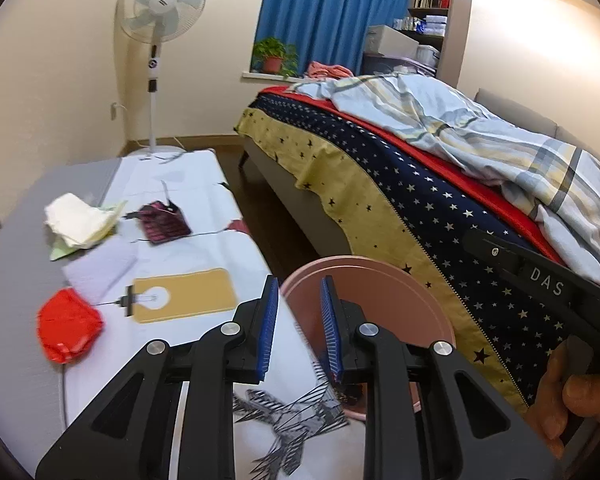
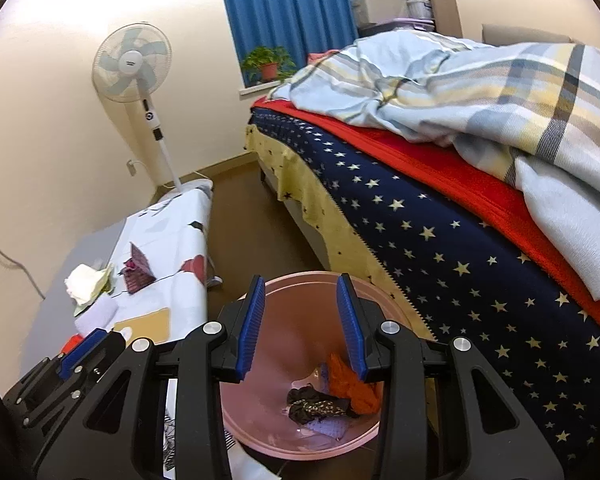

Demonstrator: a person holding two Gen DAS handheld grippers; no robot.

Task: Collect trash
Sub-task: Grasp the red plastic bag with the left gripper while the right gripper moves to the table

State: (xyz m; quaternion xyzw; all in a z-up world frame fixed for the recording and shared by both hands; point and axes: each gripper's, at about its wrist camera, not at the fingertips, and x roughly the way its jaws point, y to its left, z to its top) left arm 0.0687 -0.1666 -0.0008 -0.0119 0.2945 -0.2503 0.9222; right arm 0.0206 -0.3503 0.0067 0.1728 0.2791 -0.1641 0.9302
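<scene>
A pink bin (image 2: 296,312) stands on the floor between table and bed; it also shows in the left wrist view (image 1: 380,280). It holds an orange scrap (image 2: 348,388), a dark patterned wrapper (image 2: 316,406) and a pale scrap. My right gripper (image 2: 300,322) is open and empty above the bin. My left gripper (image 1: 298,324) is open and empty over the table's right edge beside the bin. On the table lie a red crumpled wrapper (image 1: 68,326), white and pale green crumpled paper (image 1: 80,222) and a dark red checked wrapper (image 1: 164,222).
The table (image 1: 204,200) has a white printed cloth and a grey left side. A bed (image 1: 420,200) with star-patterned cover and plaid quilt fills the right. A standing fan (image 1: 160,12) is in the far corner. Brown floor runs between table and bed.
</scene>
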